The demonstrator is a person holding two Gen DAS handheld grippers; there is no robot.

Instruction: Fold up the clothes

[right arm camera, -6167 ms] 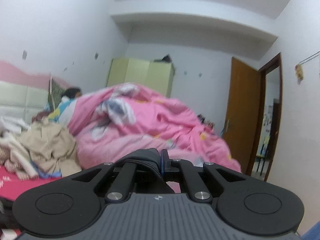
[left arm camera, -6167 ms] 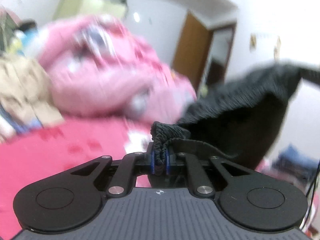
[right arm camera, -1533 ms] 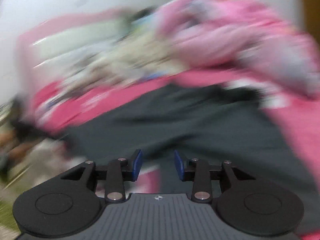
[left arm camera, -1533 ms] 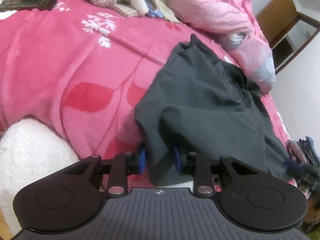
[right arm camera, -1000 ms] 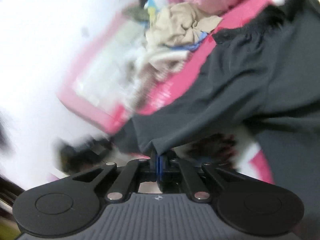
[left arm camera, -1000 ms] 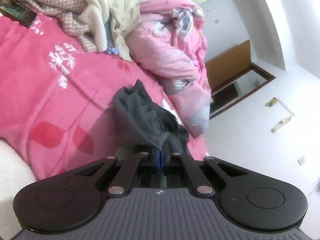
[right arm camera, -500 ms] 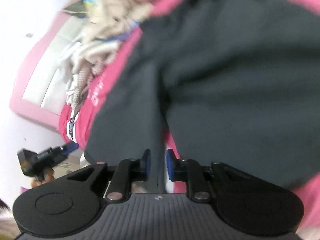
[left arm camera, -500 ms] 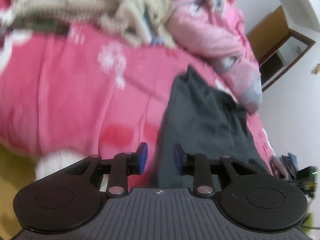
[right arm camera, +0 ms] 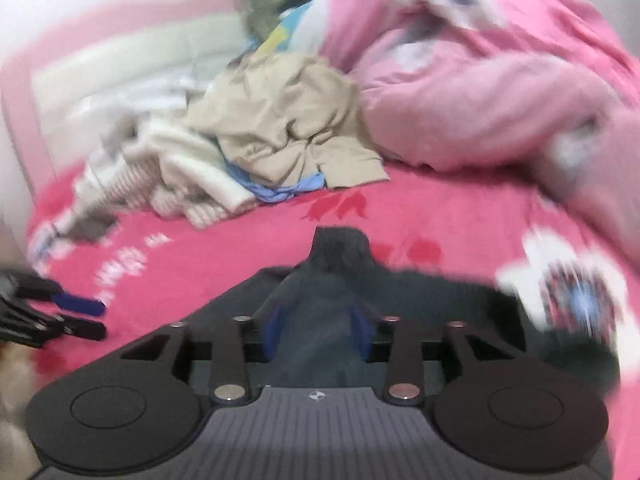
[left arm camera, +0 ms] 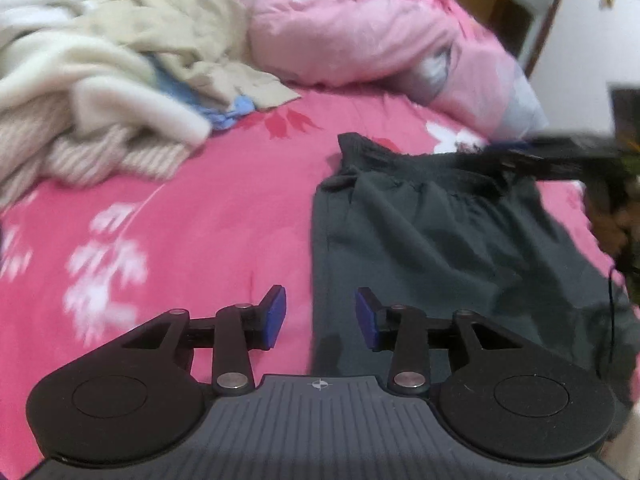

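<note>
Dark grey shorts [left arm camera: 432,240] lie spread on the pink bed cover [left arm camera: 192,224], waistband at the far end. My left gripper [left arm camera: 320,318] is open and empty, its blue pads straddling the shorts' near left edge just above the cloth. In the right wrist view the shorts [right arm camera: 320,320] lie under my right gripper [right arm camera: 316,334], which is open with dark cloth between its pads. The left gripper also shows at the left edge of the right wrist view [right arm camera: 80,316]. The right gripper shows blurred at the right of the left wrist view [left arm camera: 568,160], over the waistband.
A heap of beige, white, striped and blue clothes [left arm camera: 120,60] lies at the far left of the bed. A bunched pink duvet [left arm camera: 380,28] fills the far right. A wooden door [left arm camera: 500,4] stands beyond. The headboard [right arm camera: 120,64] is behind the heap.
Both grippers let go of the shorts, which now lie flat. The left gripper has opened wider. The right gripper has swung from the legs to the waistband end.
</note>
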